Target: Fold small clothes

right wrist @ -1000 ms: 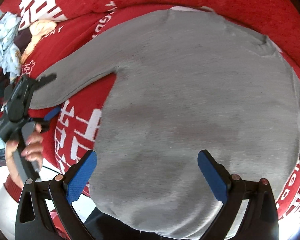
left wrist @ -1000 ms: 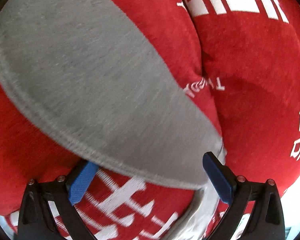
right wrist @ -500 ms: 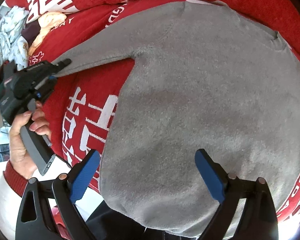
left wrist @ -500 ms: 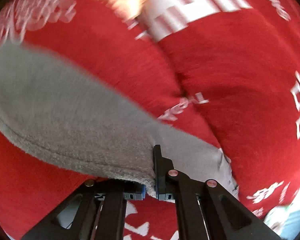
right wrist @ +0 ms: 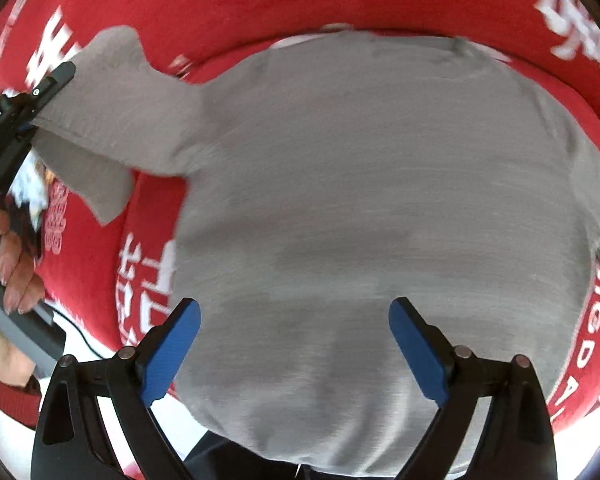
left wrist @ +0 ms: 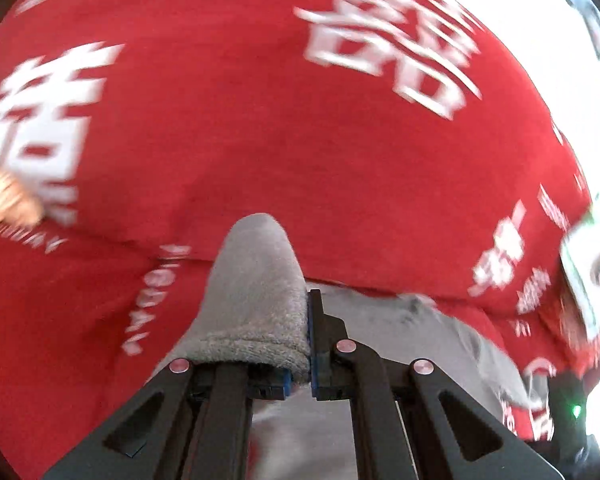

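A small grey sweater (right wrist: 380, 200) lies spread on a red blanket (right wrist: 260, 4) printed with white characters. My left gripper (left wrist: 307, 344) is shut on the cuff of the grey sleeve (left wrist: 256, 280), which drapes over its left finger. In the right wrist view that left gripper (right wrist: 60, 76) holds the sleeve (right wrist: 120, 116) lifted off the blanket at the far left, with the cuff end hanging below it. My right gripper (right wrist: 296, 352) hovers open above the lower body of the sweater, nothing between its blue pads (right wrist: 172, 352).
A person's hand (right wrist: 8, 272) with a red cuff grips the left tool's handle. A pile of other clothes (right wrist: 28, 188) lies at the left edge. A white and green packet (left wrist: 592, 272) sits at the blanket's right side. Pale floor (right wrist: 92, 344) shows beyond the blanket's edge.
The left gripper closed on the sleeve cuff, then rose and rolled, lifting the sleeve off the blanket. The right gripper drifted a little over the sweater and stayed open.
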### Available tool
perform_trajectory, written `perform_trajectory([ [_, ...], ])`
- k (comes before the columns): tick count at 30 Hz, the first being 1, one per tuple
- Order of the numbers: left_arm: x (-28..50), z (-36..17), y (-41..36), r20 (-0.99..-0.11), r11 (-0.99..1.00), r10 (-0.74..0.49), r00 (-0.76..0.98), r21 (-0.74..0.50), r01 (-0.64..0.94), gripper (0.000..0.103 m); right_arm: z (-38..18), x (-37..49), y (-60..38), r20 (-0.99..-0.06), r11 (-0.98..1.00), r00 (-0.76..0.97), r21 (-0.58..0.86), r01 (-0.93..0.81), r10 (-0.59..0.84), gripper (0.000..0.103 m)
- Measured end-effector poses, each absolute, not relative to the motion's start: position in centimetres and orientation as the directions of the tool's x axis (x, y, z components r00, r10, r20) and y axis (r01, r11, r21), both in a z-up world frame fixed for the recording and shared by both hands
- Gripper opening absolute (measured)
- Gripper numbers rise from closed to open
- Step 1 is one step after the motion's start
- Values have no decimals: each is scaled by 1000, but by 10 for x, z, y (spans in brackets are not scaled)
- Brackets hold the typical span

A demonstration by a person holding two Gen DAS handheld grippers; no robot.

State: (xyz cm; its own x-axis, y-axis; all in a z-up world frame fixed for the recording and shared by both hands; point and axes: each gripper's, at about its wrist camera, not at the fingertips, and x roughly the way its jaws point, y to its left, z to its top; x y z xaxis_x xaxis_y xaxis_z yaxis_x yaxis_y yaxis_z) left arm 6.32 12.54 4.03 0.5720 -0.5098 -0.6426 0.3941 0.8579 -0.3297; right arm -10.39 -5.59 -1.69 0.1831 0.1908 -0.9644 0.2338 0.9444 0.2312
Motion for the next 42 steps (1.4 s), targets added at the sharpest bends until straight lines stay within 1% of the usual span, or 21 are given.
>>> perform_trajectory([
  [3,54,24,64,-681,815,-552,481,-320,483,7,-16,-117,-98,-965,921,202,226,317,167,96],
  [4,48,17,50,-693,808,-554,461,-315,498,7,-17,-123,-113,-965,911,206,224,346,159,96],
  [7,35,-17,0,-766,782,-535,356,-291,550,7,-22,-129,-148,-969,882,205,216,419,140,96],
  [10,19,-50,-36,-843,783,-465,272,-249,570,7,-29,-140,-178,-974,854,191,202,479,123,96],
  [14,4,-61,-42,-897,802,-352,269,-141,580,7,-41,-150,-201,-979,830,170,184,526,109,96],
  [15,0,-57,-40,-902,802,-334,274,-119,585,12,-43,-149,-200,-980,828,167,180,530,106,96],
  [16,-1,-55,-38,-903,801,-332,274,-116,587,31,-44,-148,-201,-981,827,166,178,533,104,96],
  [17,-5,-46,-30,-902,807,-326,284,-109,580,59,-43,-146,-202,-981,829,169,176,531,101,96],
  [18,-6,-41,-26,-901,814,-319,295,-100,573,72,-41,-142,-201,-980,834,175,175,524,96,96],
  [19,-7,-33,-17,-898,823,-308,314,-86,561,78,-38,-136,-202,-979,842,183,173,511,90,96],
  [21,-9,-17,7,-897,839,-296,328,-80,539,78,-26,-121,-194,-975,872,211,161,461,68,96],
  [24,-2,-4,53,-911,888,-243,333,-71,454,78,-13,-98,-174,-965,920,257,146,363,52,96],
  [29,12,-5,137,-929,963,-93,359,8,270,78,-6,-44,-92,-942,993,328,103,63,77,96],
  [31,14,-13,161,-940,976,-52,337,23,216,78,-15,-25,-57,-938,995,331,95,-38,102,96],
  [34,19,-25,197,-956,991,-52,290,-13,134,78,-31,0,-11,-936,986,327,87,-146,131,96],
  [38,20,-23,230,-954,999,-32,298,-20,44,78,-60,22,43,-941,969,326,9,-245,91,96],
  [40,20,-23,237,-954,999,-39,297,-33,25,78,-77,32,60,-944,961,329,-61,-268,32,88],
  [41,20,-25,237,-957,999,-51,285,-45,28,78,-86,37,66,-946,958,324,-94,-270,-2,71],
  [42,23,-27,232,-959,998,-56,279,-48,34,78,-89,39,65,-951,961,308,-76,-267,10,55],
])
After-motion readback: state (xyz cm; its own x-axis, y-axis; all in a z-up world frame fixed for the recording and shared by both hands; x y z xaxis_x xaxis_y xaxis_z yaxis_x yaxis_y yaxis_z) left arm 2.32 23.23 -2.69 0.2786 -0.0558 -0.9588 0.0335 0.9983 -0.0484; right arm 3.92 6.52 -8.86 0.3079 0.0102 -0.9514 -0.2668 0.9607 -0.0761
